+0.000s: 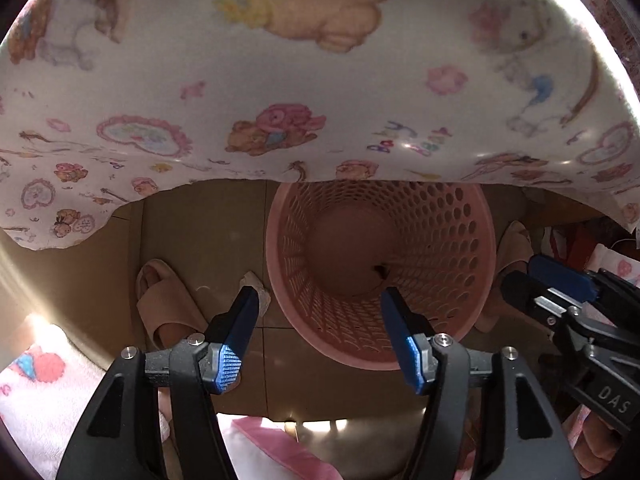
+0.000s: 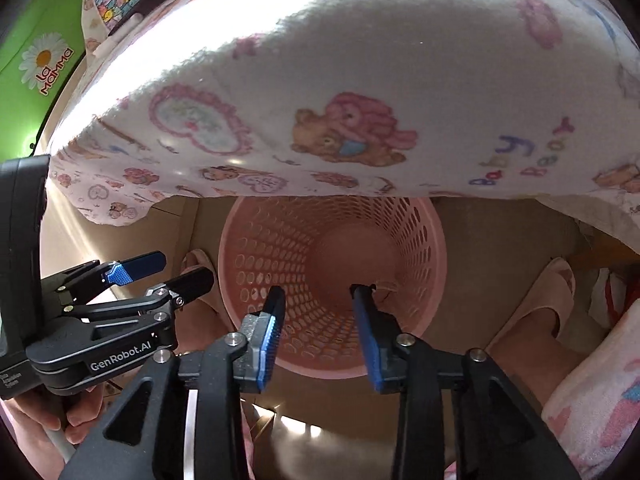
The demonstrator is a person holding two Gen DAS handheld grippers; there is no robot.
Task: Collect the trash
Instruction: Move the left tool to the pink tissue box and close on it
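Perforated round pink plastic basket [image 1: 440,240] sits below left gripper [image 1: 318,300] and right gripper [image 2: 318,294], both spread wide.

Pink perforated basket [image 1: 440,240] on tan floor tiles [image 1: 192,232]; white cloth [image 1: 280,80] printed with brown bears, pink hearts and pastel lettering; beige slippers [image 1: 168,304]; both tools black with blue finger pads [image 1: 230,364]; green box [image 2: 36,68] bearing a white daisy.
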